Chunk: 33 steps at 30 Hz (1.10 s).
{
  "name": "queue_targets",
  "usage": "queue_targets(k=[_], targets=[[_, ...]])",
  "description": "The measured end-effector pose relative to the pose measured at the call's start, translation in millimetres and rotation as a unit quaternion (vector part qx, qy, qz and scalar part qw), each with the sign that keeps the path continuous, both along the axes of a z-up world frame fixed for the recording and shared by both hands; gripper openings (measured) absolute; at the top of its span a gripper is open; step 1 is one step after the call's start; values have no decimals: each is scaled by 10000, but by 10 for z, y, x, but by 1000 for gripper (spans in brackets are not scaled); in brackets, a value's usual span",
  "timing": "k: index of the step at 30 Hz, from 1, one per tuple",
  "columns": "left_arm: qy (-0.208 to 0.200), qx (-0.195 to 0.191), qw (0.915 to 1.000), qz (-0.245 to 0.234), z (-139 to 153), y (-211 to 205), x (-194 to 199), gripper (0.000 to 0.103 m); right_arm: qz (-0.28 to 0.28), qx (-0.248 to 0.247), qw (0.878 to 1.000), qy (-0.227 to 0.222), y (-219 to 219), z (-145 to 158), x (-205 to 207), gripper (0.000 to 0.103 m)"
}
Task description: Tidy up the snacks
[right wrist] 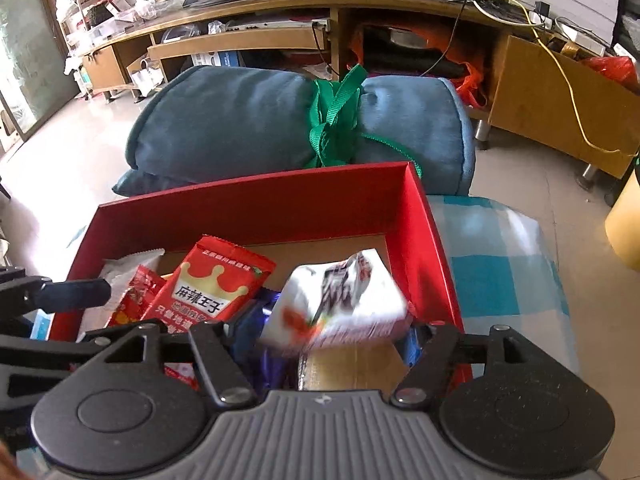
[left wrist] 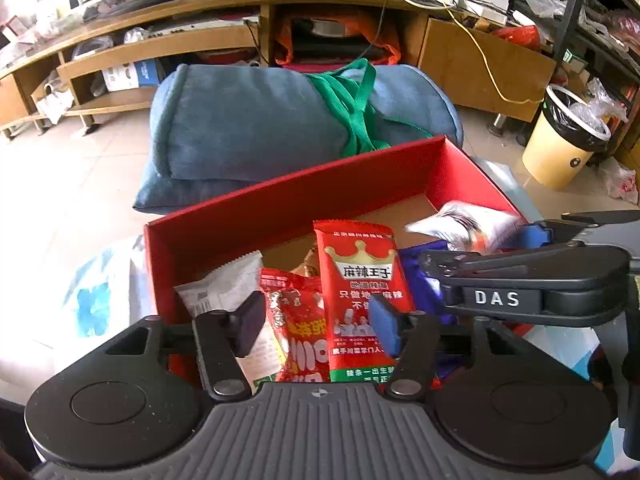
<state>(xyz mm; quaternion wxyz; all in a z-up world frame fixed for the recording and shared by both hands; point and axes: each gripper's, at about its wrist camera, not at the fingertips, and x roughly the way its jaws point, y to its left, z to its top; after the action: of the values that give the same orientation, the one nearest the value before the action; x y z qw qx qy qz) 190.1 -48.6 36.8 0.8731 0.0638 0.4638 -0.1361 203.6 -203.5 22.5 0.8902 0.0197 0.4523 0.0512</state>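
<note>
A red cardboard box [left wrist: 280,200] [right wrist: 256,204] holds several snack packets. A red packet with a gold crown [left wrist: 360,272] [right wrist: 216,280] lies on top of a red-orange packet [left wrist: 296,320], a white packet [left wrist: 224,284] and a purple-blue packet [left wrist: 420,276]. My left gripper [left wrist: 316,324] stands open over the box's near side. The crown packet lies between its fingers, and the pads do not press on it. My right gripper [right wrist: 326,340] is open too. A blurred white packet [right wrist: 340,304] [left wrist: 464,224] hangs loose between its fingers over the box's right part.
Behind the box lies a rolled blue cushion [left wrist: 256,120] tied with a green strap. The box rests on a blue-and-white checked cloth [right wrist: 500,264]. A low wooden TV cabinet [left wrist: 160,40] runs along the back, and a yellow bin [left wrist: 560,148] stands at the right.
</note>
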Motion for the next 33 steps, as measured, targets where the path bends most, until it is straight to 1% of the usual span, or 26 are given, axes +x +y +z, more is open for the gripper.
queue_targets(k=[5,8,13,16,24,27,29,33], targets=[[-75,31,9999,58,35,26,-7,70,66,-10,10000,-4,60,37,-40,66],[-117,63,9999,73,48,38,-21,71,60,-107,9999,-80,90,83,-77,66],[-107,68,9998,161,66,70,-24,73,-8,-64,9999,-140,73,149,-136,67],[-122,83,9996,222,79,96,-42,77,-64,-62,9998,-178,60,183,-181,67],[-120,86,9991,388,135,169,-135,82,-139,-48,9996,-249,38,280,-375,68],[-147,76,9989,433,162,191,-177,83,-151,-27,9995,-281,34,311,-457,72],[-160,60,9988,464,172,195,-206,86,-178,11,9995,-267,29,315,-515,72],[-151,29,9989,441,173,183,-270,86,-170,35,9995,-257,41,321,-617,72]])
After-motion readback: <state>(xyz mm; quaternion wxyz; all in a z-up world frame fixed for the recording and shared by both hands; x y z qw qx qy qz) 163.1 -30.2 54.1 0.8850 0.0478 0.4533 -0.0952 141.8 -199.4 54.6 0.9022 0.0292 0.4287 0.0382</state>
